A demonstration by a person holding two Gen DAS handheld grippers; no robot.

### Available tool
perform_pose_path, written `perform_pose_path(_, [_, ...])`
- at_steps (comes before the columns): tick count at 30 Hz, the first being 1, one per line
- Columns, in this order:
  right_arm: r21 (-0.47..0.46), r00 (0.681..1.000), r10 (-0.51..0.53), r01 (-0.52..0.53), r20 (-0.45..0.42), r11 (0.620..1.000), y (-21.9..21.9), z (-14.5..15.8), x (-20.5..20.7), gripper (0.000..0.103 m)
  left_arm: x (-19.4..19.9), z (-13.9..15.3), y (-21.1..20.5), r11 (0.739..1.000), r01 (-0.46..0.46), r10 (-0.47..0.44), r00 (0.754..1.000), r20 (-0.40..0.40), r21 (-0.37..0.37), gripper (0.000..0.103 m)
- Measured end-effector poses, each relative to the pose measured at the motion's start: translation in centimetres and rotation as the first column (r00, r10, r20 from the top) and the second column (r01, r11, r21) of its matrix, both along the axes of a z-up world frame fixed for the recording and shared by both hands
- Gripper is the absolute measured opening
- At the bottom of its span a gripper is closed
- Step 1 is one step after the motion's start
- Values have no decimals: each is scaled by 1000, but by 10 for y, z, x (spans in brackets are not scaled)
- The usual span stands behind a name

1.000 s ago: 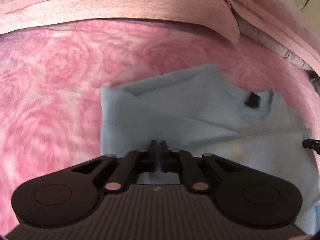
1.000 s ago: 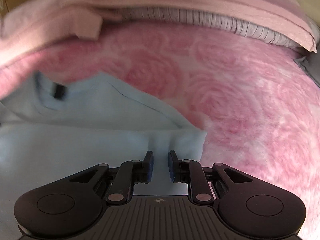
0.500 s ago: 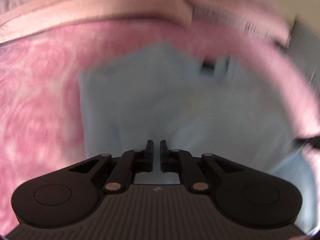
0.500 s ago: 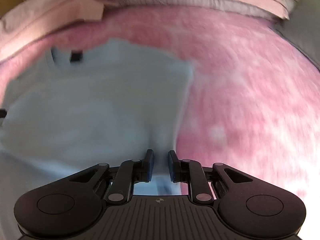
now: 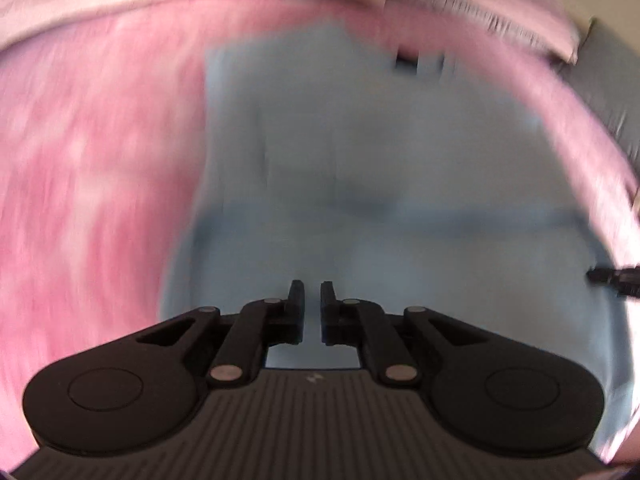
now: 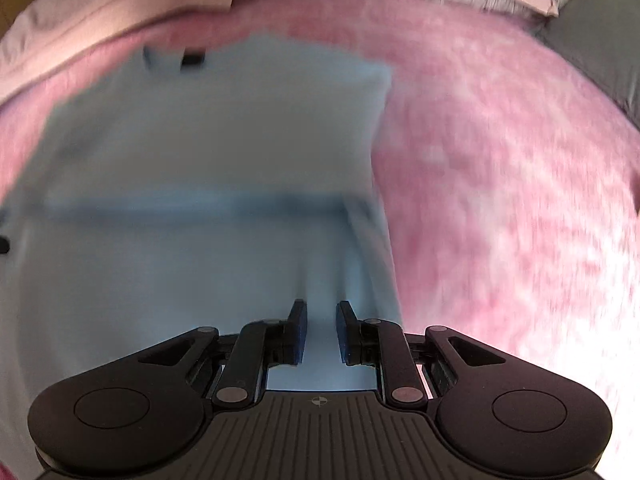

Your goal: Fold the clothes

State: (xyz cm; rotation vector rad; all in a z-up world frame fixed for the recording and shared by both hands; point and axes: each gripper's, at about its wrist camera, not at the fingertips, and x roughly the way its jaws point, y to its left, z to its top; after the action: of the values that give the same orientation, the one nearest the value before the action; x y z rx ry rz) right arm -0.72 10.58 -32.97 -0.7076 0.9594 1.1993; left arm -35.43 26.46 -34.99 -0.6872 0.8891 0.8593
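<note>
Light-blue shirt (image 5: 360, 152) lies on the pink blanket (image 6: 500, 160); its dark neck label (image 6: 192, 58) is too blurred to read. My left fingers (image 5: 311, 292) and right fingers (image 6: 321, 312) each pinch its near edge.

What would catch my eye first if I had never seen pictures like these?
A pale blue garment spread in the middle of a fuzzy pink rose-patterned blanket, all blurred by motion. In the foreground of each view a black gripper, left and right, pinches the garment's near edge. A small dark tag marks its far end.
</note>
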Motion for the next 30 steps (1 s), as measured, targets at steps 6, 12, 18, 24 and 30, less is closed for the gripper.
perform_pose_path(6, [-36,996,19,-22,-82,999,-94,10,0,17,-18,18,-58,998,-57,57,998,-17,-4,3])
perform_pose_path(12, [48,997,9,-6,-80,999,-89,46,-16,18,-6,39,-78,999,-47,47,999,1,9,3])
perform_pose_path(18, [127,990,20,-1,-141,992,-7,17,-43,18,63,8,-38,989,127,-129,991,28,70,8])
perform_pose_path(24, [231,988,156,-153,6,961,-44,-10,-81,18,40,-10,-92,963,188,-198,979,36,195,9])
perform_pose_path(30, [297,990,127,-139,62,945,-131,-16,-110,18,-14,-10,-174,957,133,-158,984,81,257,9])
